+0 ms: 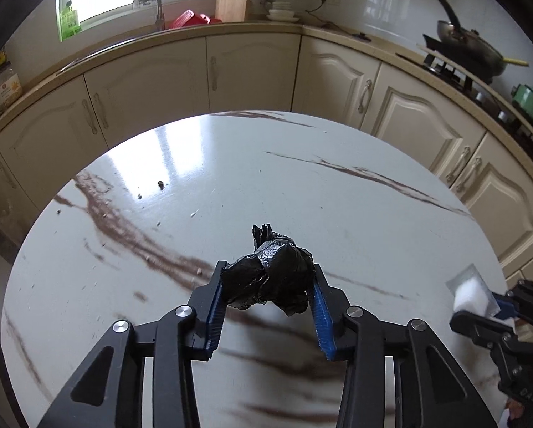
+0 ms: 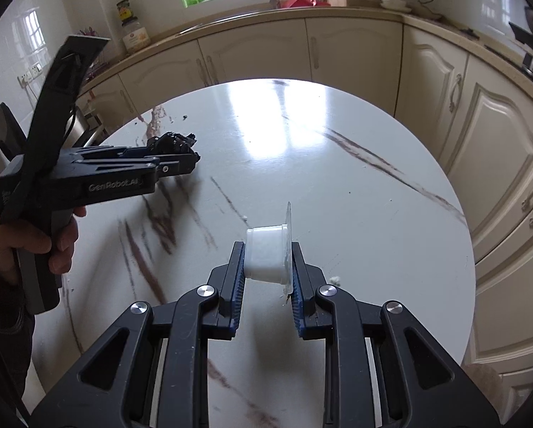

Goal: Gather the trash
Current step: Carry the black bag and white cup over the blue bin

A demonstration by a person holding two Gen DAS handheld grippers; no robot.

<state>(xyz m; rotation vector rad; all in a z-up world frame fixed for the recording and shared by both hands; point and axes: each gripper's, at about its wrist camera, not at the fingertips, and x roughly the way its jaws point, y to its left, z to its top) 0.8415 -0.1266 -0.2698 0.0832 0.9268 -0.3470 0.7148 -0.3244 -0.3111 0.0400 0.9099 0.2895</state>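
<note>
1. Left wrist view: the left hand-held gripper (image 1: 269,278) is clenched on a crumpled black plastic bag (image 1: 270,278), both blue pads pressing its sides. Whether the wad has cleared the round marble-patterned desk (image 1: 302,185) or rests on it cannot be told from here. Dark crumbs (image 1: 161,185) lie scattered on the far left part of the desk. At the right edge the right hand-held gripper (image 1: 494,306) shows, grasping a small white plastic cup (image 1: 471,294).

2. Left wrist view, judgement: the pick-up step looks done for this piece. No bin shows in this view, so the next move calls for carrying the bag off the desk to wherever the trash is gathered, keeping the squeeze firm since the film is slippery and springy.

3. Right wrist view: the right hand-held gripper (image 2: 268,260) grips the white plastic cup (image 2: 266,253) on its side, base against one pad and rim flange with a peeled film lid against the other. It hangs above the desk (image 2: 373,214). A small white scrap (image 2: 334,280) lies just beside the right finger. The left hand-held gripper (image 2: 180,157), held by a person's hand (image 2: 31,246), carries the black plastic bag (image 2: 173,144).

4. Writing: the left tool's body reads "GenRobot.AI". A jar (image 2: 132,32) on the kitchen counter has a yellow label, too small to read.
</note>
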